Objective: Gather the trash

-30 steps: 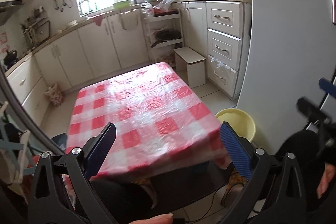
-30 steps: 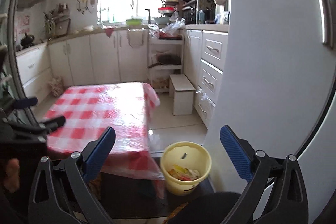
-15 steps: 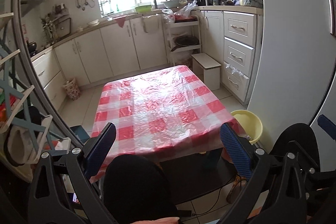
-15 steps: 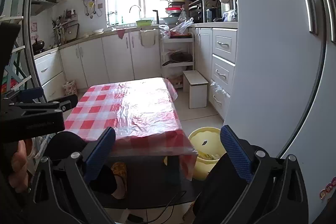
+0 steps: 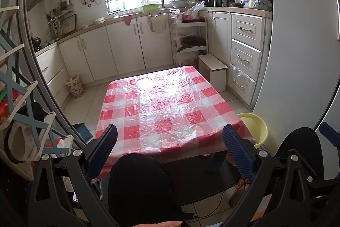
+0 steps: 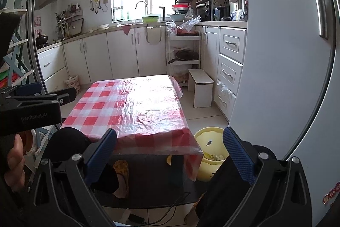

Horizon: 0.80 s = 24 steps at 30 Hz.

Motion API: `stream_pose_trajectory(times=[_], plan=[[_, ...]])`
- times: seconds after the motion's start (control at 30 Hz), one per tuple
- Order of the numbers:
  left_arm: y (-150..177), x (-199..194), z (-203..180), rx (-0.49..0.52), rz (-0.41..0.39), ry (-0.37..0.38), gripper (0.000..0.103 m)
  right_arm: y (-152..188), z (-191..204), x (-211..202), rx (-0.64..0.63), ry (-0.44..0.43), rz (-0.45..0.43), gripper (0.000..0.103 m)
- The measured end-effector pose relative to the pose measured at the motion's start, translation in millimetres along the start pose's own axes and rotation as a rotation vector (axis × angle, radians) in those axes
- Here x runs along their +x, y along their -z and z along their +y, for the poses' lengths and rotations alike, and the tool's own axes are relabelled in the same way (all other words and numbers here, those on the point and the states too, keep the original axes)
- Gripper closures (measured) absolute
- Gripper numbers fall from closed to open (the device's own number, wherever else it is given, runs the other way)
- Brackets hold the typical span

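A low table with a red-and-white checked plastic cover (image 5: 165,107) stands ahead; it also shows in the right wrist view (image 6: 136,107). No loose trash shows on it. A yellow bin (image 6: 209,142) with wrappers inside sits on the floor at the table's near right corner; its rim shows in the left wrist view (image 5: 255,127). My left gripper (image 5: 170,152) is open and empty, held back from the table's near edge. My right gripper (image 6: 170,152) is open and empty, above the floor in front of the table.
A white fridge (image 6: 286,78) stands close on the right. White cabinets (image 5: 127,48), a shelf cart (image 5: 191,39) and a white stool (image 5: 214,71) line the far side. A small patterned basket (image 5: 74,86) sits on the floor at left. My knees are under both grippers.
Both grippers have pulled back and risen from the table, so more of the kitchen and floor shows. Both stayed open and empty.
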<state>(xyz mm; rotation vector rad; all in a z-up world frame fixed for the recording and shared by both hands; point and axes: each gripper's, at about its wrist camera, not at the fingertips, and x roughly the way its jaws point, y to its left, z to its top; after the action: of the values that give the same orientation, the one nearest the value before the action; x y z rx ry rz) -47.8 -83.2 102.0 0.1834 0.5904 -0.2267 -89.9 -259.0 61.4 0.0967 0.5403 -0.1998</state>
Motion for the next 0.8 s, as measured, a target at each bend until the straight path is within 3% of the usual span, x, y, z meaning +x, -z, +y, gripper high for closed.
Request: stream_pose_trajectory(times=[0.8], plan=[[4.8, 0.6, 6.0, -0.019, 0.004, -0.016, 0.008, 5.0, 4.6, -1.5, -0.004, -0.004, 0.013, 0.007]])
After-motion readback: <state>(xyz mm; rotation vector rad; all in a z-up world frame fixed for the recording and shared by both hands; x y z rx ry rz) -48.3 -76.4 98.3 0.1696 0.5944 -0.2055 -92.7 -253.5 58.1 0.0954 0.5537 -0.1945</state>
